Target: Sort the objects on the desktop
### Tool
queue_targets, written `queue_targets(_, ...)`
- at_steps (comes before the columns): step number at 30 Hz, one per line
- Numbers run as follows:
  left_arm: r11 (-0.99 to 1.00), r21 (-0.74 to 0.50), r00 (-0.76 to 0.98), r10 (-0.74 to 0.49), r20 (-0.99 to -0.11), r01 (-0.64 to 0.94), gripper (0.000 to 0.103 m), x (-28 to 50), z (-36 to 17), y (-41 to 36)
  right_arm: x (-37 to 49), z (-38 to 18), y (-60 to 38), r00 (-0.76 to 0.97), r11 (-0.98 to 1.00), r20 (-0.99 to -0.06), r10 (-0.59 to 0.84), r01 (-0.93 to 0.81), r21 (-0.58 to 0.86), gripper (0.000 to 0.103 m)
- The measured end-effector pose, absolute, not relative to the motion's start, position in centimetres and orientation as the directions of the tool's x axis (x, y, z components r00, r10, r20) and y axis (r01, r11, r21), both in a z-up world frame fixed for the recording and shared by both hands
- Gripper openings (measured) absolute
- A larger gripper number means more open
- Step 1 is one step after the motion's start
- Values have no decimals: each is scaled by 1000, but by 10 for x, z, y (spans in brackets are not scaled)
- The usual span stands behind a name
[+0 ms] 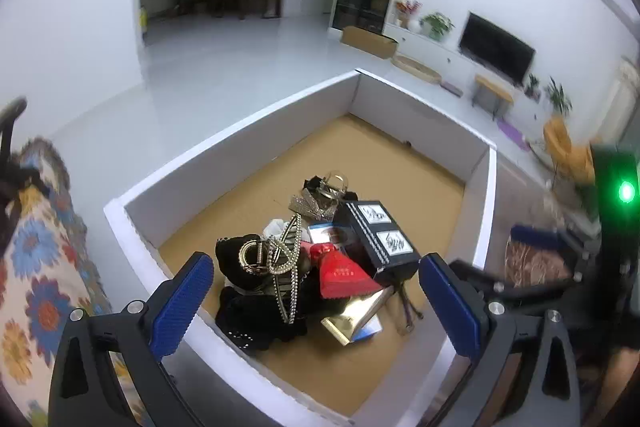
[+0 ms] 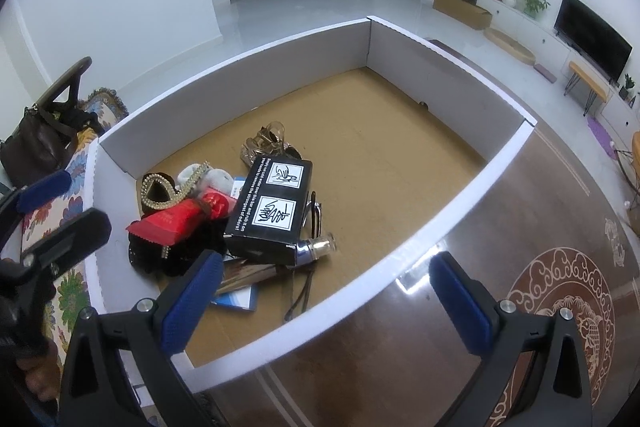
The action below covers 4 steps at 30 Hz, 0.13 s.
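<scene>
Nothing sorted yet: pile left heaped in tray, left gripper and right gripper both spread, empty.

television on far wall; floral cushion at left; brown handbag atop cushion

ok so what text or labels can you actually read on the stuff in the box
Black box: white print along one edge ends in "...of odors!"; the rest of that line is too small to read with confidence.
Black box, two white panels: drawings only, no words I can read.
Red packet: a line of gold print, too small to read.
Blue and white carton: print blurred, unreadable.
Nothing else legible.
</scene>
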<state>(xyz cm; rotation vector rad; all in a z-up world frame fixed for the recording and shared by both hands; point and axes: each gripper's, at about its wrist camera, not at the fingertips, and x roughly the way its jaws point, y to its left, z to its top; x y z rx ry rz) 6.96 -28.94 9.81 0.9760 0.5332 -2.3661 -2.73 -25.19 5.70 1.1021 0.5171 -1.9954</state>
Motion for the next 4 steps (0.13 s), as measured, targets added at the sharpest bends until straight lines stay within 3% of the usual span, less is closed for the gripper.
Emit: queue_targets(4,-781,-118,-596,-360,-718,613,103,69,105,-283,-25,59,-254,-320,-602,-840,-439,798,11,103)
